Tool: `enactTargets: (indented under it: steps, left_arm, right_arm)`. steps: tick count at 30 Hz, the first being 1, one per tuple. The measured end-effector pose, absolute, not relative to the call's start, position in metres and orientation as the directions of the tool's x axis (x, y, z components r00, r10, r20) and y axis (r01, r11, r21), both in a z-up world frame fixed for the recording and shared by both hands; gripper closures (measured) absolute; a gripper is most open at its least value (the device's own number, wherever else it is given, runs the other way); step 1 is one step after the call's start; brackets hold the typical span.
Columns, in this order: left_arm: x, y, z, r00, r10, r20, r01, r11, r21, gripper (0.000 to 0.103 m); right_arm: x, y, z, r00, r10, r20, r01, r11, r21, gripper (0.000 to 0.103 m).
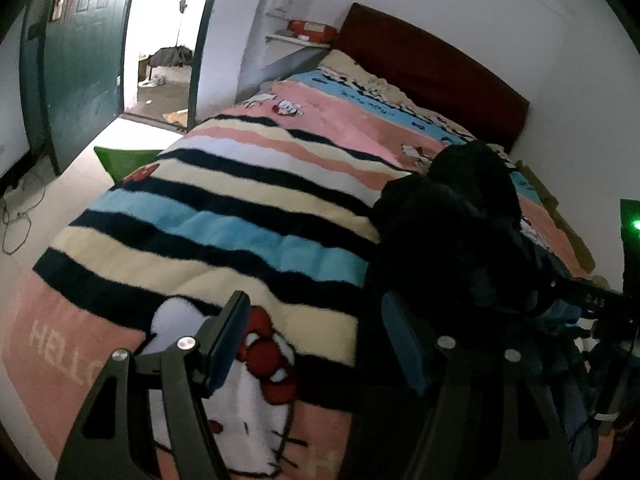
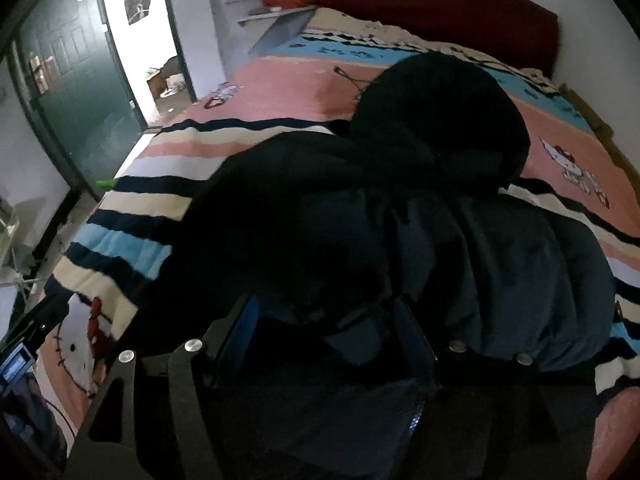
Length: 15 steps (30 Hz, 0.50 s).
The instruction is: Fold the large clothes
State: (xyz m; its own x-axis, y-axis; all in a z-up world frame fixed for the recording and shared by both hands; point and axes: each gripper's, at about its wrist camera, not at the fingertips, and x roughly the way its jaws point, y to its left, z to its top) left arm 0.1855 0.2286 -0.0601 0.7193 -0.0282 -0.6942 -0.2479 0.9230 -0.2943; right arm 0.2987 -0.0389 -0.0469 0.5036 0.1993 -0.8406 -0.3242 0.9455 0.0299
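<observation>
A large dark navy and black garment lies bunched on the striped Hello Kitty blanket. In the left wrist view the garment lies at the right, next to my left gripper's right finger. My left gripper is open and empty above the blanket near the bed's foot. My right gripper is open with its jaws wide, and folds of the dark garment lie between and under its fingers. The right gripper's body shows at the right edge of the left wrist view.
A dark red headboard stands against the white wall at the far end. A dark green door stands open at the far left. Cables lie on the floor left of the bed. A shelf holds an orange box.
</observation>
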Motion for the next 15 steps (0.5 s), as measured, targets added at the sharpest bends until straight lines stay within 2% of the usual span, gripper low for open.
enactTargets:
  steps: [7, 15]
  left_arm:
    - [0.209, 0.19, -0.032, 0.729, -0.053, -0.683, -0.16, 0.956, -0.245, 0.037]
    - [0.265, 0.117, -0.01, 0.715, -0.109, -0.69, -0.021, 0.984, -0.177, 0.037]
  right_arm:
    - [0.282, -0.073, -0.01, 0.554, 0.226, -0.802, -0.312, 0.949, 0.051, 0.034]
    - [0.285, -0.175, 0.014, 0.614, 0.127, -0.779, -0.188, 0.982, 0.012, 0.034]
